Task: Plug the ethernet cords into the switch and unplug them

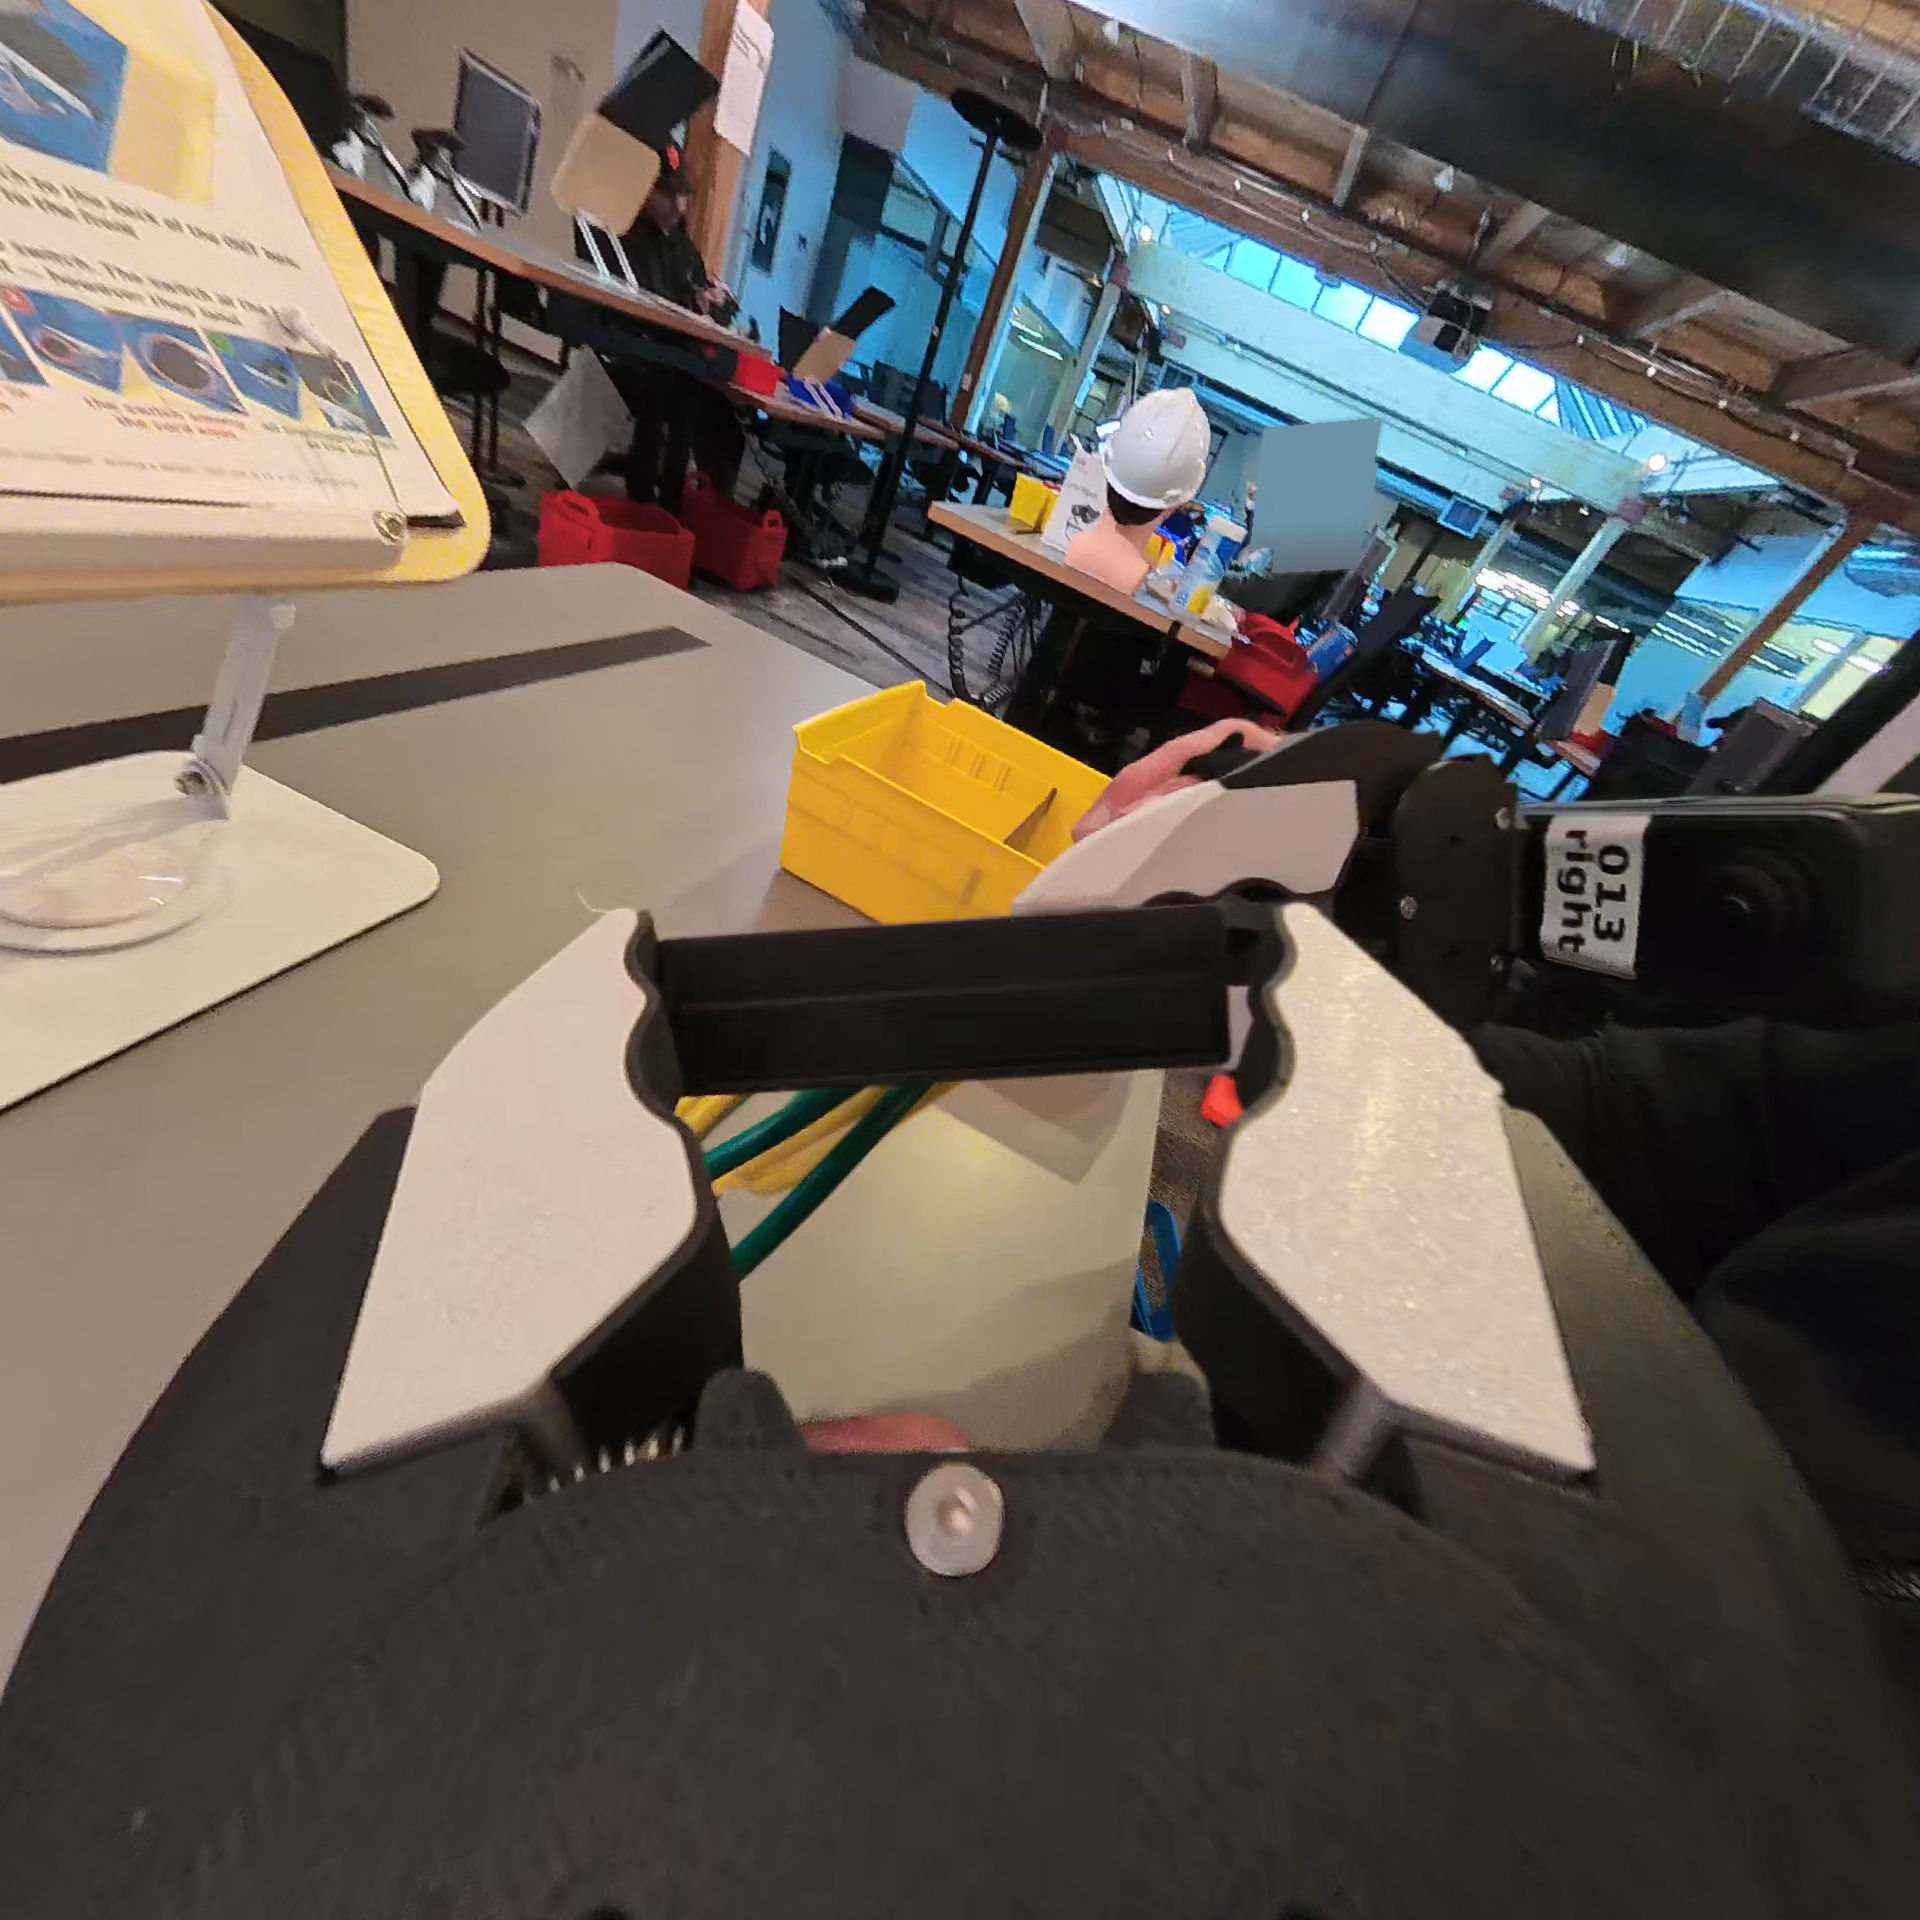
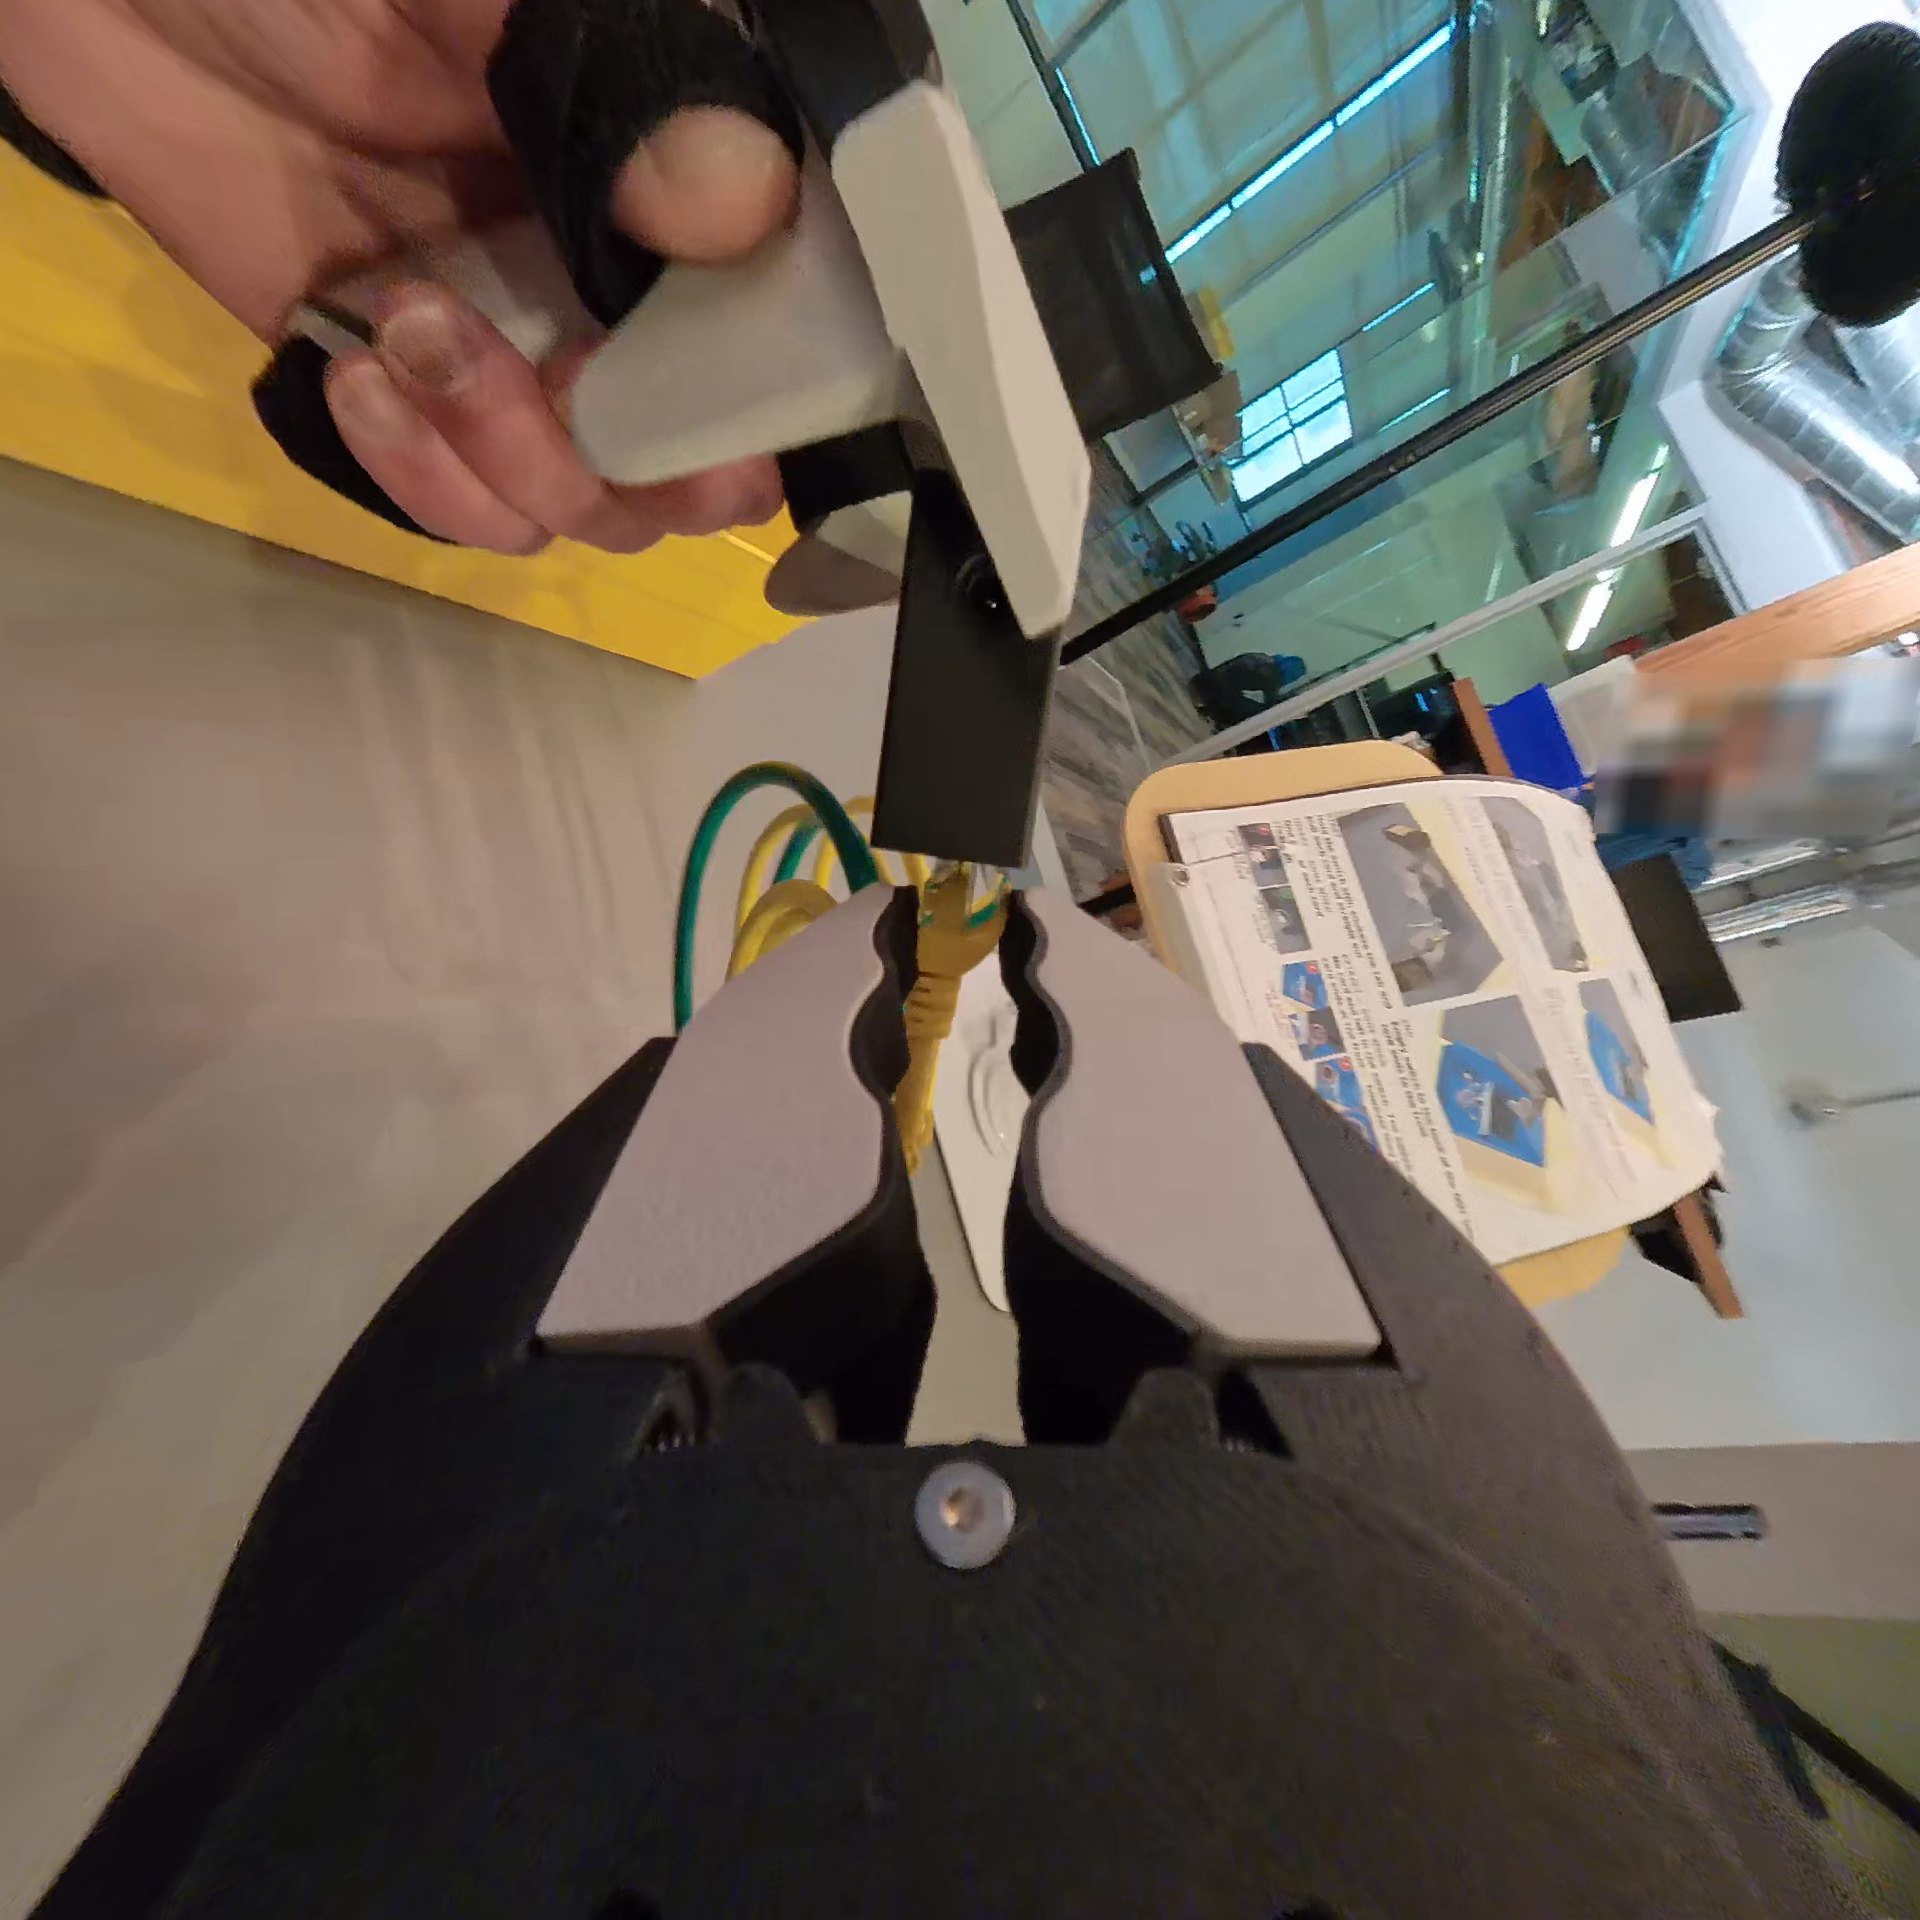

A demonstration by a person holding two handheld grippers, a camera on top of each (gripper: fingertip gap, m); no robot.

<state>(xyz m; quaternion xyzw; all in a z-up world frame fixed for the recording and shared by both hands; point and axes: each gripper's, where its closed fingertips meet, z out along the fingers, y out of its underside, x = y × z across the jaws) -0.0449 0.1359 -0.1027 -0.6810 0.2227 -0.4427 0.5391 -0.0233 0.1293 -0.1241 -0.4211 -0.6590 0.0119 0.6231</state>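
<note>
My left gripper (image 1: pixel 951 1003) clamps the black switch (image 1: pixel 940 1003) end to end, lifted off the smooth grey table (image 1: pixel 499 831). My right gripper (image 2: pixel 951 935), nearly closed, pinches the ribbed yellow cord (image 2: pixel 928 1023) w/ its plug at the switch's edge. Green cord (image 2: pixel 691 894) loops below; yellow bin (image 1: pixel 914 810) near.

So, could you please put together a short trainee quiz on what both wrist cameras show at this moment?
1. True or false: the left gripper clamps the long black plastic switch across its ends.
2. Which cord sits between the right gripper fingers: A green, B yellow ethernet cord, C red?
3. Fill in: behind the switch on the grey table stands an open yellow plastic ____.

Key: 1 true; 2 B; 3 bin.
</note>
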